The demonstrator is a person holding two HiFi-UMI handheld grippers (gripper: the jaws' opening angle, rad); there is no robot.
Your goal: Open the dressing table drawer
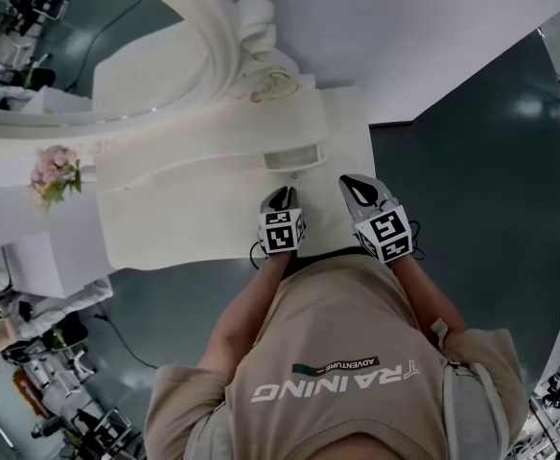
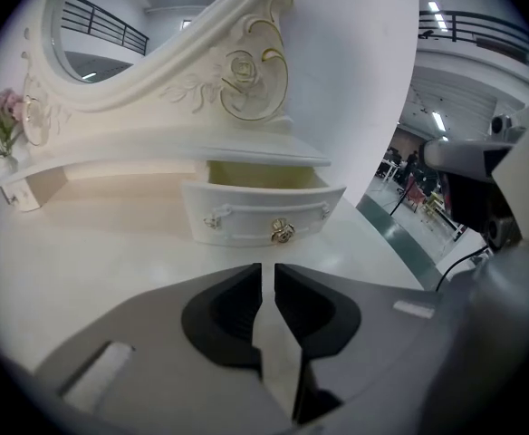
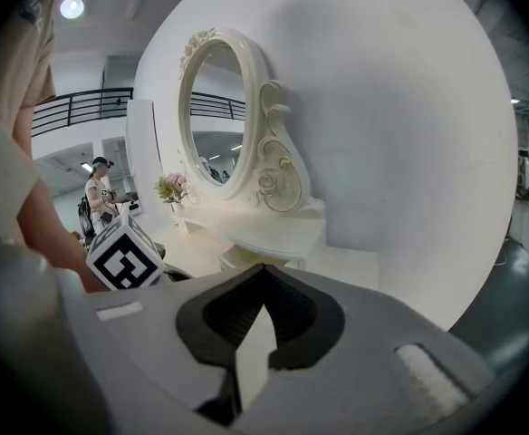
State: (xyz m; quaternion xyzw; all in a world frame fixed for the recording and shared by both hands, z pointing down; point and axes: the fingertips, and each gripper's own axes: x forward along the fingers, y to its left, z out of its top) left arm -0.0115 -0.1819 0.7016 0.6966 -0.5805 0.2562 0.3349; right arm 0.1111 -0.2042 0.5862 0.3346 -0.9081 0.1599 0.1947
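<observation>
A small drawer (image 2: 263,208) stands pulled partway out from under the raised shelf of a cream dressing table (image 2: 110,234). Its curved front sits clear of the shelf edge and its pale yellow inside is open to view. The left gripper (image 2: 268,270) hangs over the table in front of the drawer, apart from the round gold knob (image 2: 283,232). Its jaws are a narrow slit apart with nothing between them. The right gripper (image 3: 264,270) is held just beside it, jaws brought together at the tips and empty.

Bare table top lies open between both grippers and the drawer front. To the right the table's edge drops to a smooth, dark grey floor (image 1: 472,209).

The table is glossy and rounded, with carved scrolls and a gilt-lined rose (image 2: 246,75) flanking an oval mirror (image 3: 215,116). A small bunch of pink flowers (image 1: 54,172) stands at the far left end.

A plain white wall (image 3: 400,134) rises directly behind the table. A railed balcony (image 3: 92,107) runs along the hall beyond, under ceiling lights.
</observation>
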